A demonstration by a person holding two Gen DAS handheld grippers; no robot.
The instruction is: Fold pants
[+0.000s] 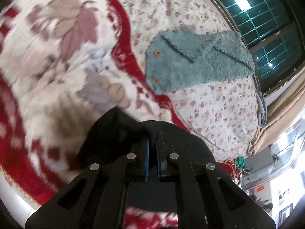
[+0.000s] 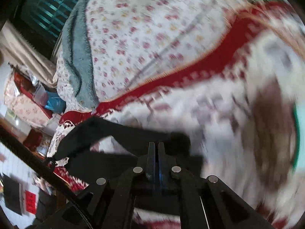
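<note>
Fingers of the left gripper (image 1: pixel 152 145) and of the right gripper (image 2: pixel 156 152) are both pressed together on the black pants (image 2: pixel 106 131), holding the cloth above the red and white blanket (image 1: pixel 57 61), near a blue fleece garment (image 1: pixel 198 61).

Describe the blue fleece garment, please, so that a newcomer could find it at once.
Start at the dark grilled window beyond the bed. Just in front of it, on the small-flowered sheet, lies the blue fleece garment. It alone is plain, fuzzy and dusty blue, with tan buttons down one edge, unlike the red and white floral blanket beside it.
</note>
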